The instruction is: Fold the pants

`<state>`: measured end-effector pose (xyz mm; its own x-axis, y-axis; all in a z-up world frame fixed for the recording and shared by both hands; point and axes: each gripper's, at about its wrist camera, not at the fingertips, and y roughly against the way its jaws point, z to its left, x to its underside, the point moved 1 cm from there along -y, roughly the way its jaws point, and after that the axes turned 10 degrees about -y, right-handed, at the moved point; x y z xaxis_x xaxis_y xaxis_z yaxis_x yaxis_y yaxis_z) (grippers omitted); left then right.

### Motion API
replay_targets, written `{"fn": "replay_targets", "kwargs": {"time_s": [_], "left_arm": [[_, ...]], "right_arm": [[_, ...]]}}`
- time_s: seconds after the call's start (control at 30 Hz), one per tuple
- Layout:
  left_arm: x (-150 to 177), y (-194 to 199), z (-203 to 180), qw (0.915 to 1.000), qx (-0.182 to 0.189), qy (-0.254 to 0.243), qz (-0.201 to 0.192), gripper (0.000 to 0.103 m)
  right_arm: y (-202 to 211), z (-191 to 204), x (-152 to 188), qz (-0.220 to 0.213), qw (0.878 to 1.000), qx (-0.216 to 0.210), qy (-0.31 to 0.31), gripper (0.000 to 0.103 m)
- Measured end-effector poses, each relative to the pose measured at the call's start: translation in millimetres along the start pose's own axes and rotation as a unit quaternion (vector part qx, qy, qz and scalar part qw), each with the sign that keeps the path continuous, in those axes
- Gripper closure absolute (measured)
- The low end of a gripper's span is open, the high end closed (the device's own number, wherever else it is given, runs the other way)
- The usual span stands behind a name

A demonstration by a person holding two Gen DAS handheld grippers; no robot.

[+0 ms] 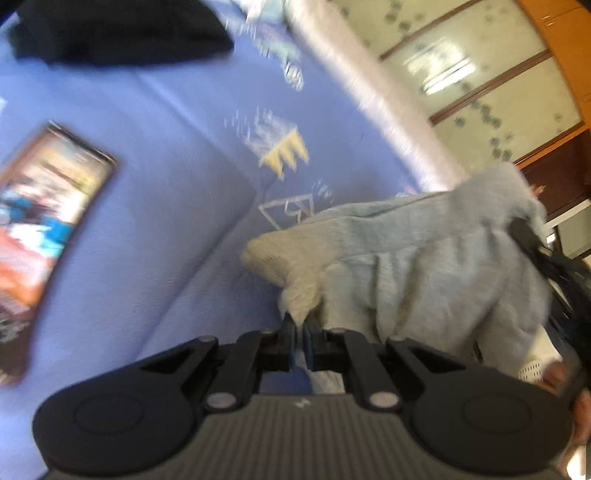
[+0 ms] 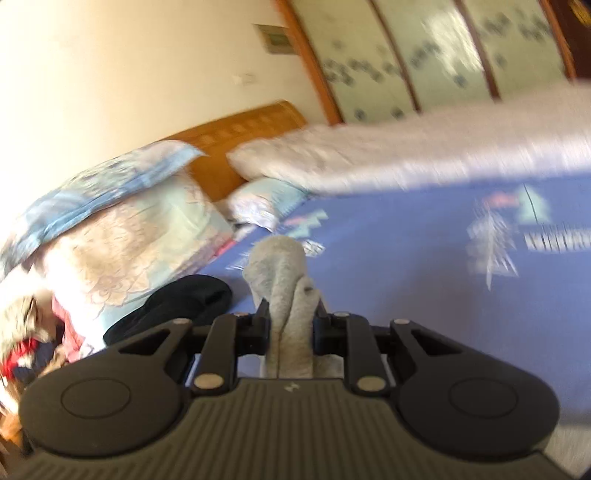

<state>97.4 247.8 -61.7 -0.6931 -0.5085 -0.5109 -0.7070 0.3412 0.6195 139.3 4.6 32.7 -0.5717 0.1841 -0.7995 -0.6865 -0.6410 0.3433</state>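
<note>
The grey pants [image 1: 424, 266] hang bunched over the blue bedsheet [image 1: 166, 203], stretched between both grippers. My left gripper [image 1: 300, 325] is shut on one corner of the grey cloth, with the fabric rising from its tips. At the right edge of the left wrist view the other gripper [image 1: 532, 243] pinches the far end of the pants. In the right wrist view my right gripper [image 2: 290, 314] is shut on a thick fold of the grey pants [image 2: 280, 273], which sticks up between its fingers. Both views are motion-blurred.
A phone [image 1: 48, 221] with a lit screen lies on the sheet at left. A black garment [image 1: 118, 29] lies farther back, seen as well as a dark heap [image 2: 177, 306]. Pillows [image 2: 122, 221], a white quilt [image 2: 406, 147], a wooden headboard [image 2: 236, 136] and wardrobe doors [image 2: 406, 55] stand beyond.
</note>
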Motion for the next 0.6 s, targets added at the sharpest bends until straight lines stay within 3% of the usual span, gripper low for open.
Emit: {"fn": "replay_targets", "kwargs": {"time_s": [0.07,0.13,0.23,0.33,0.4,0.5,0.6], "left_arm": [[12.1,19.4,-1.7,0.9999,-0.009,-0.006,-0.010,0.098],[20.6,21.0,-1.5,0.9993,-0.033,-0.014,0.007,0.097],[33.1,22.2,9.2,0.9980,-0.050,-0.009,0.039,0.091],[37.1,45.8,21.0,0.9982,-0.053,-0.002,0.029,0.090],[33.6,66.5,26.5,0.9981,-0.061,0.004,0.005,0.089],[18.3,85.2,21.2,0.9987,-0.041,0.009,-0.028,0.089],[-0.1,81.4,-3.0,0.9979,-0.028,-0.036,-0.046,0.089]], "right_arm": [[-5.0,16.7,11.5,0.008,0.999,-0.015,0.041,0.080],[-17.6,34.0,39.5,0.040,0.995,-0.024,0.090,0.078],[-39.6,47.9,95.6,0.137,0.980,-0.039,0.136,0.073],[-50.7,48.1,143.3,0.234,0.960,-0.043,0.148,0.052],[-37.1,47.9,146.3,0.217,0.963,-0.058,0.146,0.033],[-18.6,43.1,128.5,0.194,0.971,-0.079,0.117,0.030],[1.0,33.8,112.8,0.159,0.981,-0.069,0.084,0.032]]}}
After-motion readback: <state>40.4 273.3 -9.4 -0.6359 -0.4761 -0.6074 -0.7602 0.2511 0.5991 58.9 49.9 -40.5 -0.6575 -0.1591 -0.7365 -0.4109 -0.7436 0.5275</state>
